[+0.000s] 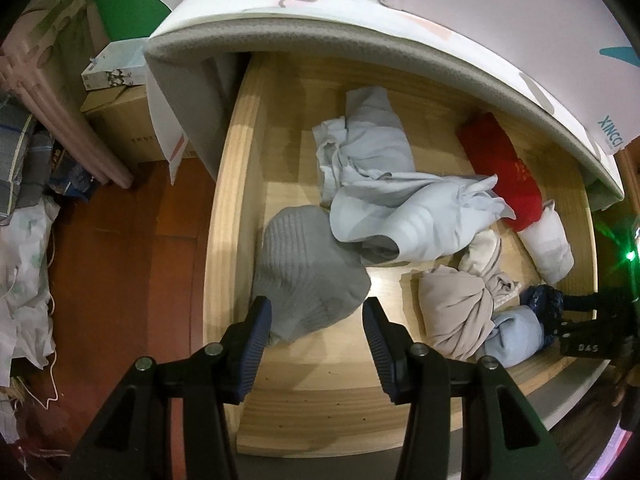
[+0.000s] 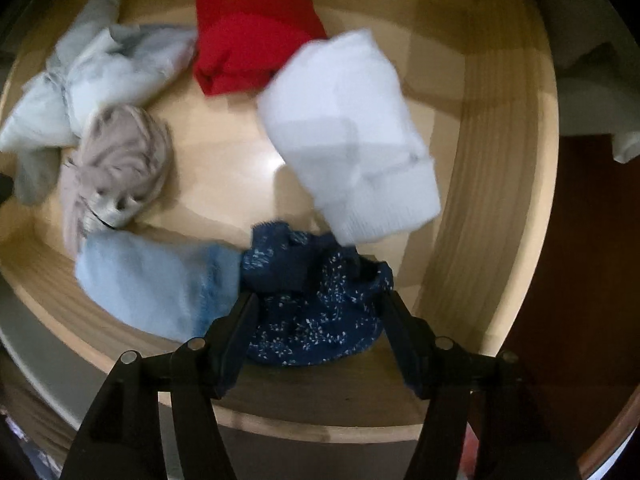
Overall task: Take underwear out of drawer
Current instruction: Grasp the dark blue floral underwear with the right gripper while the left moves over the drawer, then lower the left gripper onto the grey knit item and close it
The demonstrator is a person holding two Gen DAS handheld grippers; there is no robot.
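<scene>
The wooden drawer [image 1: 236,160] stands open with several bundled garments. In the left wrist view my left gripper [image 1: 316,320] is open just above the near end of a grey ribbed bundle [image 1: 308,268]. Pale blue underwear [image 1: 384,196] lies crumpled mid-drawer. In the right wrist view my right gripper [image 2: 318,304] is open with its fingers on either side of a navy floral garment [image 2: 316,300] at the drawer's front edge; whether they touch it I cannot tell. The right gripper also shows in the left wrist view [image 1: 560,320] at the far right.
Also in the drawer are a red bundle [image 2: 248,48], a white sock roll [image 2: 352,140], a beige bundle [image 2: 116,160] and a light blue roll [image 2: 160,280]. A padded white mattress [image 1: 360,40] overhangs the drawer's back. Boxes [image 1: 120,120] and bags sit on the brown floor at left.
</scene>
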